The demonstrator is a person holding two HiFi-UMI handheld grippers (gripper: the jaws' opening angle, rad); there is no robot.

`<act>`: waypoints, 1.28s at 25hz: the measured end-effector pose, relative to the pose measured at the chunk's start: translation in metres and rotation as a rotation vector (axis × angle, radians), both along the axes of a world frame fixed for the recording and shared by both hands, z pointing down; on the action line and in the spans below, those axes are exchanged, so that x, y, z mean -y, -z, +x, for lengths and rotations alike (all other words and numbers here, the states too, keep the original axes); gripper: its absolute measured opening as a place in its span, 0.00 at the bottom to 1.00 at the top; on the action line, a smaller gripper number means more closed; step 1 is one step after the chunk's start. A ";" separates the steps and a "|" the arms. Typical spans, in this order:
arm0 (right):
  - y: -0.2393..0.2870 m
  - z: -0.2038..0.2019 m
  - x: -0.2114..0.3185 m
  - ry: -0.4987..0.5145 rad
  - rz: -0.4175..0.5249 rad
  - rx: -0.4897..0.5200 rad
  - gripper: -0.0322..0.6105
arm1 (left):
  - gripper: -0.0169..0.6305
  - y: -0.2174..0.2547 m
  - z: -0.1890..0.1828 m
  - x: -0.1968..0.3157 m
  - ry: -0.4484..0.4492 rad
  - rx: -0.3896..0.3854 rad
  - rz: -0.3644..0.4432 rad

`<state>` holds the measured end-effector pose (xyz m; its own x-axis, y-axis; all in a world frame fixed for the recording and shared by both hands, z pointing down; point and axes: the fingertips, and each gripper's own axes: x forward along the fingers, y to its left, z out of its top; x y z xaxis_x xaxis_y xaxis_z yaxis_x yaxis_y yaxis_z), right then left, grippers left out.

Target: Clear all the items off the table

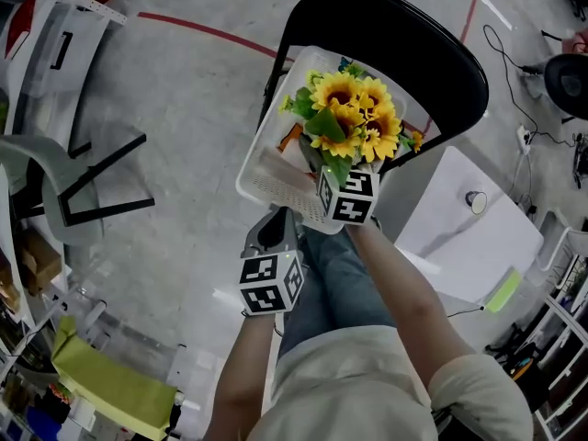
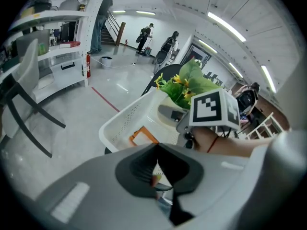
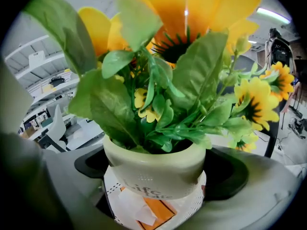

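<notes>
Yellow sunflowers [image 1: 354,113] in a pale pot [image 3: 153,169], pinched by my right gripper [image 1: 342,186], hang directly over the white basket [image 1: 262,189] at frame centre, while my left gripper [image 1: 273,231], pressed together, idles just below-left.

Pale cream pot [image 3: 153,163] packed with yellow sunflowers and big green leaves. It's upright, pinched on both sides by the right hand-held gripper [image 3: 156,176], right over the white perforated basket [image 1: 260,187]. A flat orange packet [image 3: 162,213] lies in the basket, crumpled white tissue [image 3: 136,209] on top.
</notes>
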<state>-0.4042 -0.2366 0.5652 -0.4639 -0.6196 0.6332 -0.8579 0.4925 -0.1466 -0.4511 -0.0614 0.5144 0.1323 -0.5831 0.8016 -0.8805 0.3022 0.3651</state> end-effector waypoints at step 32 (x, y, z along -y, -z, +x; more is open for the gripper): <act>-0.135 -0.020 0.044 -0.062 -0.085 -0.115 0.98 | 0.04 -0.043 -0.003 0.019 0.027 -0.058 -0.032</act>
